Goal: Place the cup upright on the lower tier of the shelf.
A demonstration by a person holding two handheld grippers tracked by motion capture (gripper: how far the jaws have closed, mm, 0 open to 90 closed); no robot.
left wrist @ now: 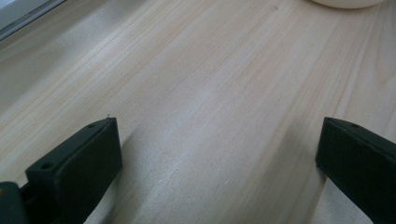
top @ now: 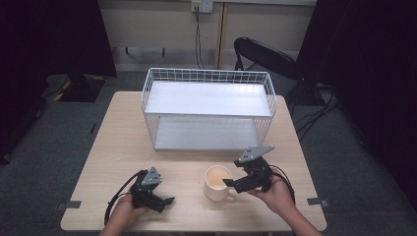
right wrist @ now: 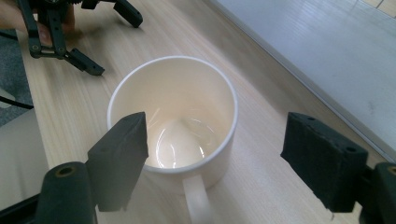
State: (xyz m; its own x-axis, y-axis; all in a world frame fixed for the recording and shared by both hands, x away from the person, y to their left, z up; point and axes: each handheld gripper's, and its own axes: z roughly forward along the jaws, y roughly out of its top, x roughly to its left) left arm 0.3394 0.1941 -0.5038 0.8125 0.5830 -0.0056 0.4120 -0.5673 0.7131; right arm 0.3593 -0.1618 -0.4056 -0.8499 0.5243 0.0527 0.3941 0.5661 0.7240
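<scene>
On the table (top: 123, 142), near its front edge: a cream mug (top: 217, 183) is stood upright and empty, in front of the white wire rack (top: 208, 109).
Mug, seen from the right gripper view: the mug (right wrist: 175, 116) is looked into from above, its handle pointing toward the camera between the two jaws.
Right gripper: the right gripper (top: 230, 182) is held just beside the mug on its right, jaws spread wide; one pad hangs over the rim, the other well clear, nothing pinched.
Left gripper: the left gripper (top: 168, 200) is rested on the table to the left of the mug, apart from it; its jaws are spread wide over bare wood, nothing between them.
Handling, as judged: the mug is likely glazed ceramic, so stiff, fairly heavy, slippery and breakable. The wall at the rim, or the handle, is judged the best hold.
Hard to make out: the handle is cut off at the picture's bottom edge in the right gripper view, and in the left gripper view the mug (left wrist: 348, 3) is cropped to a sliver.
</scene>
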